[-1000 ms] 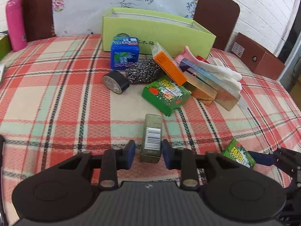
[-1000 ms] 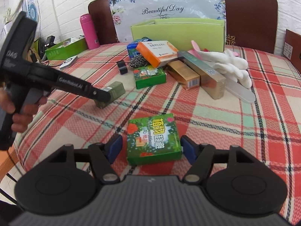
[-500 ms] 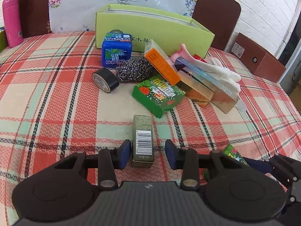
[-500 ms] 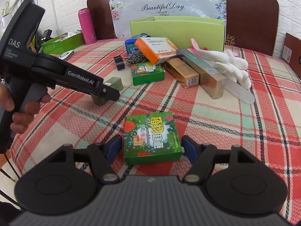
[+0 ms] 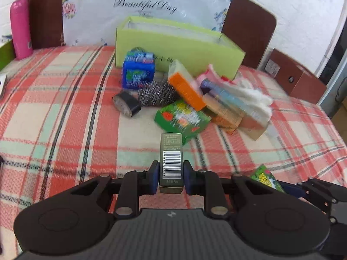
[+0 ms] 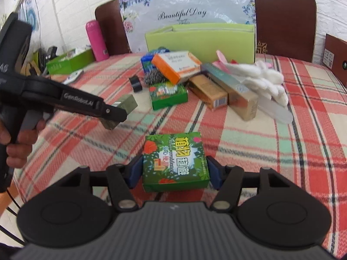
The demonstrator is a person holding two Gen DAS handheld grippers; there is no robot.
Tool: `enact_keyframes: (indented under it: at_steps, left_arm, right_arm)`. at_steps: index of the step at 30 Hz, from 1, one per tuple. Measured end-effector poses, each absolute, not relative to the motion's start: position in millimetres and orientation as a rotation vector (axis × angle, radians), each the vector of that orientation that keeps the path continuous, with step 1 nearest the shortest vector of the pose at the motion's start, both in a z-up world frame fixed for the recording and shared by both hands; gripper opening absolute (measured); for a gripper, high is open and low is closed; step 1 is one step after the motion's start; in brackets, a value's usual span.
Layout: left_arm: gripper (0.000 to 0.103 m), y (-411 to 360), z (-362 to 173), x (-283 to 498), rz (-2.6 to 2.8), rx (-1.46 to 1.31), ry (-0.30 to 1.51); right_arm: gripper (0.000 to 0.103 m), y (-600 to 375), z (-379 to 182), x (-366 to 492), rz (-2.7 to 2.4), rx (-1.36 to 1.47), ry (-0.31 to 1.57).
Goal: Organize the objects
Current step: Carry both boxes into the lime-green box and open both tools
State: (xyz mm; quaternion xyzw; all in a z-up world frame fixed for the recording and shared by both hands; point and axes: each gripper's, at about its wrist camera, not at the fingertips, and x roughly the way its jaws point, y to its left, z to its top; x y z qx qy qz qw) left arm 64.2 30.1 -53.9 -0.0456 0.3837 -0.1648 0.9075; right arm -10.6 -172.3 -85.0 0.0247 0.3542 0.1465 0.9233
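Left hand-held gripper point(image 5: 171, 177): jaws narrow, both blue pads pressed against the sides of the olive box point(image 5: 171, 162), which lies lengthwise between them at lower centre of the left wrist view, barcode face up. The jaws have just been closing; a second ago the pads stood clear of the box on either side.

Right hand-held gripper point(image 6: 175, 173): jaws at medium width, pads against the left and right sides of the green box point(image 6: 175, 160) at lower centre of the right wrist view. These jaws have also just been closing; earlier a gap showed at each pad.

Both boxes sit low over the plaid cloth of the bench point(image 5: 54, 112) (whether they still rest on it cannot be told).

The remaining items (a second green box point(image 5: 182, 119), orange box point(image 5: 186, 88), blue tin point(image 5: 138, 73), tape roll point(image 5: 126, 106), scourer point(image 5: 157, 94)) are clustered at centre frame, in front of the lime tray point(image 5: 180, 45); their arrangement is unchanged.
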Motion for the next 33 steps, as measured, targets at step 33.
enact_keyframes:
  at_steps: [33]
  left_arm:
    - [0.023, -20, 26, 303, -0.299, -0.132, 0.644]
  right_arm:
    - [0.061, -210, -24, 290, 0.16, 0.013, 0.568]
